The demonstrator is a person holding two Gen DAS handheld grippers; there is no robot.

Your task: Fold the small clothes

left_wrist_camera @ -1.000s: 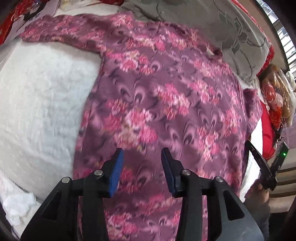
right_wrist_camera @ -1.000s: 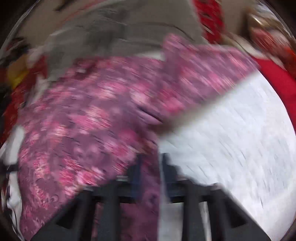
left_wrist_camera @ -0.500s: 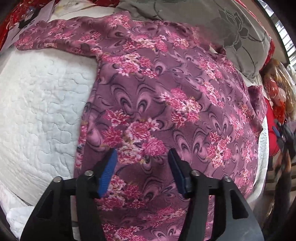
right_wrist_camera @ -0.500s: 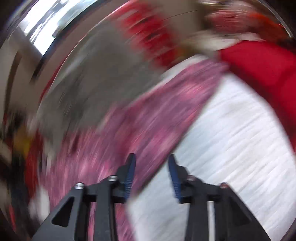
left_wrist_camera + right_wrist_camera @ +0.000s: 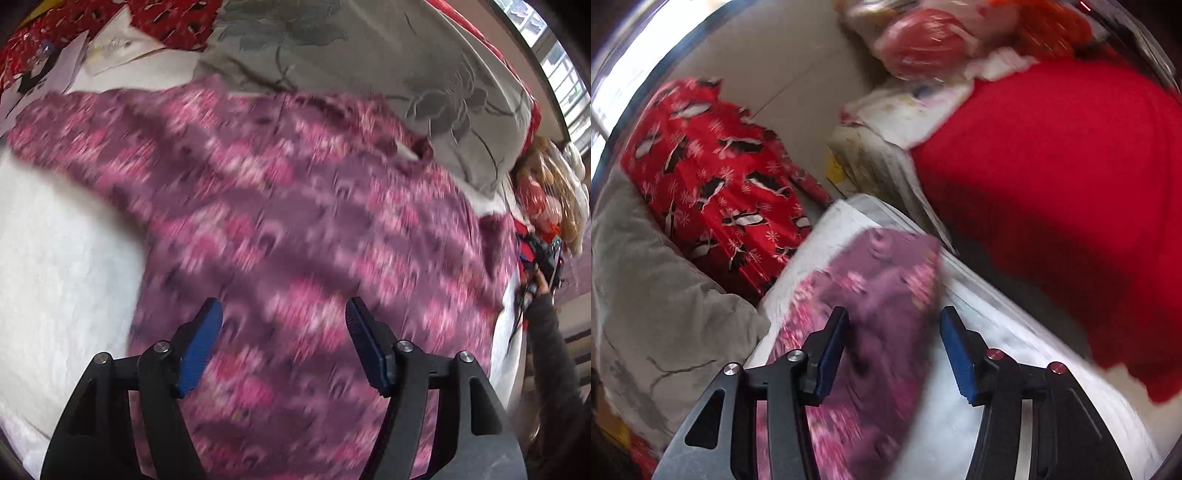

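A purple long-sleeved top with pink flowers (image 5: 295, 229) lies spread flat on a white quilted bed (image 5: 55, 258). Its left sleeve (image 5: 85, 125) stretches out to the far left. My left gripper (image 5: 284, 332) is open and empty, hovering above the lower body of the top. In the right wrist view the end of the right sleeve (image 5: 882, 295) lies on the white quilt (image 5: 997, 369). My right gripper (image 5: 894, 339) is open and empty, just above that sleeve end. The right gripper also shows at the right edge of the left wrist view (image 5: 543, 258).
A grey flowered pillow (image 5: 388, 74) lies behind the top. Red patterned fabric (image 5: 716, 177) and a plain red cloth (image 5: 1052, 206) lie beyond the sleeve. Papers (image 5: 66, 66) sit at the far left, plastic bags (image 5: 923, 40) at the far right.
My right gripper let go of the top's hem, opened and swung right to the end of the right sleeve. My left gripper opened wider and drew back a little over the top.
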